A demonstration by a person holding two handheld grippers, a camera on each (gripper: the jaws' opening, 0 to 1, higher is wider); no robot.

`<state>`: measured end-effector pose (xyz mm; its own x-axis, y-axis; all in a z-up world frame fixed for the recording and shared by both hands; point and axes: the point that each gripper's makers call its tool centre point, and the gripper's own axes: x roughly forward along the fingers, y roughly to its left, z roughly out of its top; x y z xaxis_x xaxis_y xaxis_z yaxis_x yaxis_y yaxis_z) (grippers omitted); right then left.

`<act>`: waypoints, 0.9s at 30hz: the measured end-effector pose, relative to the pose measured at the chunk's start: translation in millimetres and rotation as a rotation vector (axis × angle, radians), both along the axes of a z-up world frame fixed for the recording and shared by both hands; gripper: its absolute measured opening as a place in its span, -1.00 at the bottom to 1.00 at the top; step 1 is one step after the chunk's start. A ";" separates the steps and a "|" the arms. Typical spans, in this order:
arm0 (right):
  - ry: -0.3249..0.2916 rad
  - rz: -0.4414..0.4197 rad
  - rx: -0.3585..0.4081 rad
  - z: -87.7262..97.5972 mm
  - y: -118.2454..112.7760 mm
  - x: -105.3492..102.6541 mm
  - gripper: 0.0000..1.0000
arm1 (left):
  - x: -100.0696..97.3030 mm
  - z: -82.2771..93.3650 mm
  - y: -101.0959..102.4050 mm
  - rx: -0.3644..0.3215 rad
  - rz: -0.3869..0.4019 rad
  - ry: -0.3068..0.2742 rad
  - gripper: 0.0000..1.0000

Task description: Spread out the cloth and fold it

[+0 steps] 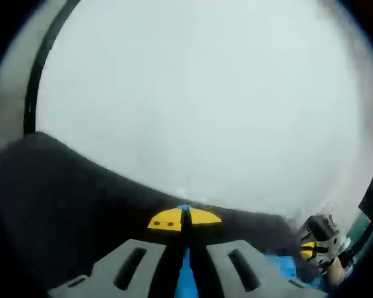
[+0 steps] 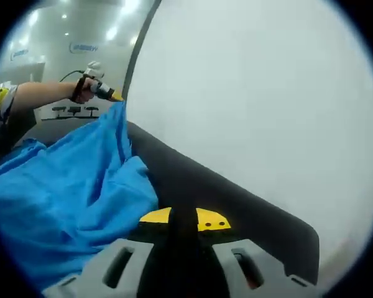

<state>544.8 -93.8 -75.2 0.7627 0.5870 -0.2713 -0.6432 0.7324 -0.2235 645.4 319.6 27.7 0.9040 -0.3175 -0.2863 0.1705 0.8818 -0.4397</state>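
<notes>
In the left gripper view, the left gripper point(image 1: 185, 218) rises from six o'clock with its yellow tips pressed together; a thin strip of the blue cloth point(image 1: 186, 273) runs up between the grey jaws to the tips, so it seems to pinch the fabric's edge. A dark surface point(image 1: 62, 205) sweeps from nine o'clock down toward five, and the white table point(image 1: 205, 93) spreads from ten round to three. At about four o'clock the right gripper point(image 1: 311, 248) shows, blurred, with more blue beside it.

In the right gripper view, the right gripper point(image 2: 185, 220) stands at six o'clock, tips together. The blue cloth lies bunched just beside it from seven to ten o'clock, but the seam between the tips looks dark, so I cannot tell whether it pinches fabric or is simply closed. Near eleven o'clock a hand point(image 2: 84, 88) holds the other gripper, and the cloth rises in a taut ridge toward it. The same dark surface runs from ten to four o'clock against the white table.

The cloth is still rumpled, so the spreading looks unfinished. To do it well, both grips should sit on corners of one edge, then draw apart evenly until the ridge flattens, keeping the fabric low so it settles without trapped folds. A slack grip on the right would let the corner slip.
</notes>
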 end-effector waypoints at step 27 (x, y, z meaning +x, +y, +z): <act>0.073 0.068 0.045 -10.6 41.3 -13.3 -0.62 | -73.3 -128.6 -19.9 0.157 -0.114 0.195 -0.61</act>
